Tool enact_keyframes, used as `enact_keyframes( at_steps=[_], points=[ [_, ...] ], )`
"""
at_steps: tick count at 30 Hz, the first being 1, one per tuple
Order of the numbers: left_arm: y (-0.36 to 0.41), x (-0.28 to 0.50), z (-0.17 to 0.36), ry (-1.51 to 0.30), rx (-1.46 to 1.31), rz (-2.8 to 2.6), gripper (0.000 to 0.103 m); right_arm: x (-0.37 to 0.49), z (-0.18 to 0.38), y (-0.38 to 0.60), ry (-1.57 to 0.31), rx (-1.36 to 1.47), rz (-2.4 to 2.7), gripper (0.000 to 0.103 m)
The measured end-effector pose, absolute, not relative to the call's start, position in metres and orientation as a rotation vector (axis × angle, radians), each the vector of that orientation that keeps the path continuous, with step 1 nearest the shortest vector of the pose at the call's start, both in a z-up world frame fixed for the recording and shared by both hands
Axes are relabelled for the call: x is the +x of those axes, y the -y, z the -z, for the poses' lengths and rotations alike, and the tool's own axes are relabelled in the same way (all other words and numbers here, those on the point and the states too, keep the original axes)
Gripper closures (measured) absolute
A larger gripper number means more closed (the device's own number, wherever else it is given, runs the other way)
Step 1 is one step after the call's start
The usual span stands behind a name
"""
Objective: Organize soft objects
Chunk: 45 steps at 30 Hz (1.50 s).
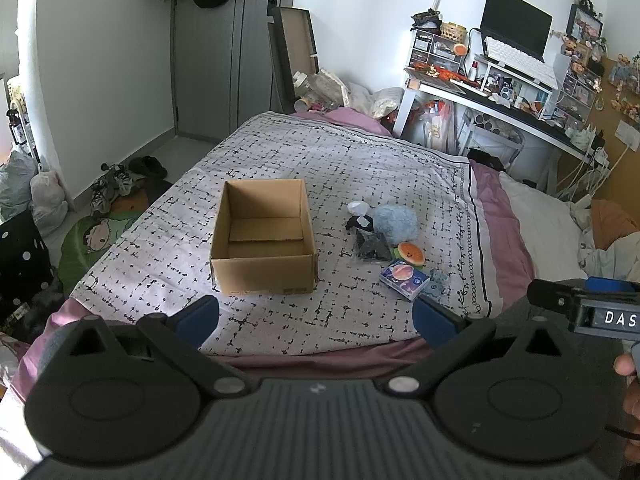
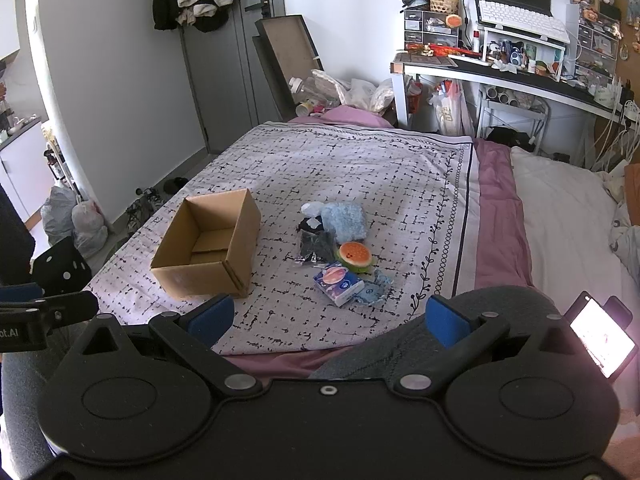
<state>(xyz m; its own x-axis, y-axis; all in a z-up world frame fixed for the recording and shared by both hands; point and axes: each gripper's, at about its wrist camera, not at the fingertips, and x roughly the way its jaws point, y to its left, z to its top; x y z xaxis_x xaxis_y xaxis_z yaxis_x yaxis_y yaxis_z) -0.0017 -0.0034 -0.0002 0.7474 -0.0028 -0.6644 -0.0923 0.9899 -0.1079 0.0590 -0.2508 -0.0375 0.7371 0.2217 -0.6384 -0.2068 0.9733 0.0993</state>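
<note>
On the left of the patterned bedspread (image 1: 280, 152) we have the open cardboard box (image 1: 264, 236), upright and with nothing in it as far as we can see, and just to its right lies the small heap we mean to sort: a white-and-black soft item (image 1: 360, 216) at the far end, the fluffy pale-blue plush (image 1: 396, 220) touching it, a dark bagged item (image 1: 372, 246) in front of those, the orange burger-like squishy (image 1: 410, 254) beside the bag, then the tissue pack (image 1: 404, 280) nearest us with a scrap of blue fabric (image 1: 438, 282) at its right edge. We judge that nothing has been packed yet, so the step in hand is the first pick. To do it well we would take the nearest, loosest piece first, probably the tissue pack or the squishy, coming down over its middle so the neighbours are not dragged along, pinch gently since these things will squash, and carry it left over the box rim before letting go. Our left claw (image 1: 316, 314) hovers above the near edge of the bed, spread wide, its blue pads bare and touching nothing. Our right claw (image 2: 328, 314), further right, is likewise spread wide and holds nothing, well short of the heap.
</note>
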Motion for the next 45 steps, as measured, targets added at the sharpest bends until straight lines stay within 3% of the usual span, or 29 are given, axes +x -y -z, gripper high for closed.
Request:
enact_keyframes(
  at_steps=[30,45],
  points=[
    [0.006,-0.002,0.002,-0.721,-0.143,-0.043,0.001,0.061,0.045,0.25,-0.72,0.022,-0.236,0.0],
    [-0.006,0.047,0.02,-0.775,-0.22,-0.009,0.001,0.103,0.063,0.25,-0.784,0.046,-0.21,0.0]
  ],
)
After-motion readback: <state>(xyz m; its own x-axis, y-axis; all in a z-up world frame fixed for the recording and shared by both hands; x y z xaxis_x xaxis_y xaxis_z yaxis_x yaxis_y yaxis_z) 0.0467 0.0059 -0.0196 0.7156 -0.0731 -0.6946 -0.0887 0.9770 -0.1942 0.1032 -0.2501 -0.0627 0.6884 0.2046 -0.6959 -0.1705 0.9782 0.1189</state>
